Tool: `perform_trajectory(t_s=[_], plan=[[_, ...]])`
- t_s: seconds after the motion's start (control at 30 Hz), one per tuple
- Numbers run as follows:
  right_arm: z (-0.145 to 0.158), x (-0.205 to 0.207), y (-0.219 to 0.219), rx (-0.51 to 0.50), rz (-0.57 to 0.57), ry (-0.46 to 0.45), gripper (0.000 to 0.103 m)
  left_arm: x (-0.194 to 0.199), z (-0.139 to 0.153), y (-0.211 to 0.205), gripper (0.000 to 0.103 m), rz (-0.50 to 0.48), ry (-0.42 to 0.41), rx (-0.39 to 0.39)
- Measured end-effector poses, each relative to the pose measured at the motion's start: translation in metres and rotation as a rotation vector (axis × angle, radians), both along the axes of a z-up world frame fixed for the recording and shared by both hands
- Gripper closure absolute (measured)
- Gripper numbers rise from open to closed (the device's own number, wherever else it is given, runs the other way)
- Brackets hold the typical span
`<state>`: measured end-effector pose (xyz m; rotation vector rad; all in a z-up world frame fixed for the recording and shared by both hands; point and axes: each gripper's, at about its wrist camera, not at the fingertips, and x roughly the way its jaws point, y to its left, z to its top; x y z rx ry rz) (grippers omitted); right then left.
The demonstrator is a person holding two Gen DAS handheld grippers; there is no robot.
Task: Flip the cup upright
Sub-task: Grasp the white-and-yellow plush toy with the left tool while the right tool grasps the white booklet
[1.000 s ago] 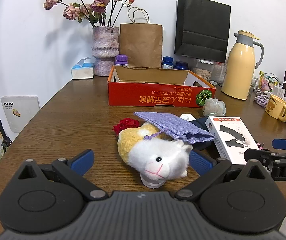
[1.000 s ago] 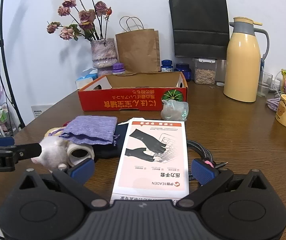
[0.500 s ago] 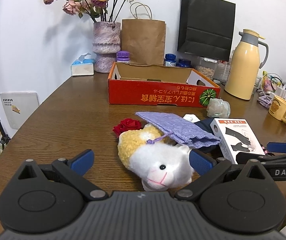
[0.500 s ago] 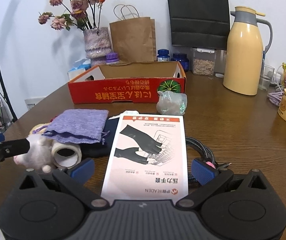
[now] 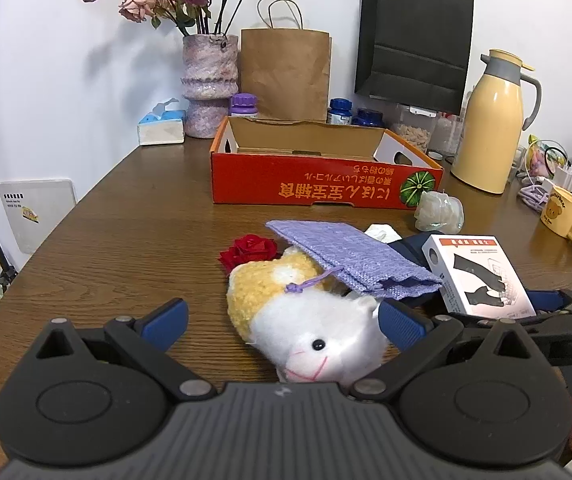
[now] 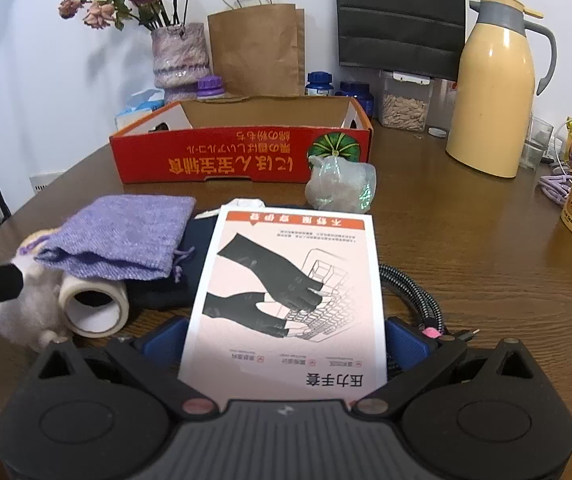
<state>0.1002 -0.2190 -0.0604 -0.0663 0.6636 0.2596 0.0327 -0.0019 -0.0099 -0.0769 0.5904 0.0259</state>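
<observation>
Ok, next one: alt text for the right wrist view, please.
The open right gripper straddles the near end of a white glove box lying flat on a brown wooden table. To its left, a purple drawstring pouch rests on a white tape roll; a red cardboard tray stands behind.

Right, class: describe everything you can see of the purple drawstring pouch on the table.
The purple pouch looks like coarse woven fabric, flat and seemingly empty, with a thin purple drawstring knotted at its mouth. It lies draped over the plush toy, its open end hanging towards the near table edge. In the right wrist view it also covers the top of a tape roll and overlaps a dark cloth. No gripper touches it.
</observation>
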Motion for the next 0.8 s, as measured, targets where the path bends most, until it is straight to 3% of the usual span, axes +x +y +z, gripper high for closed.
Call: perform_trajectory(t_s=[0.3, 0.8], plan=[[-0.007, 0.008, -0.006, 0.026, 0.016, 0.023, 0.006, 0.008, -0.004, -0.01, 0.0, -0.003, 0.024, 0.008], [0.003, -0.008, -0.025, 0.091, 0.009, -0.071, 0.006, 0.022, -0.017, 0.001, 0.0, 0.111, 0.076, 0.011]])
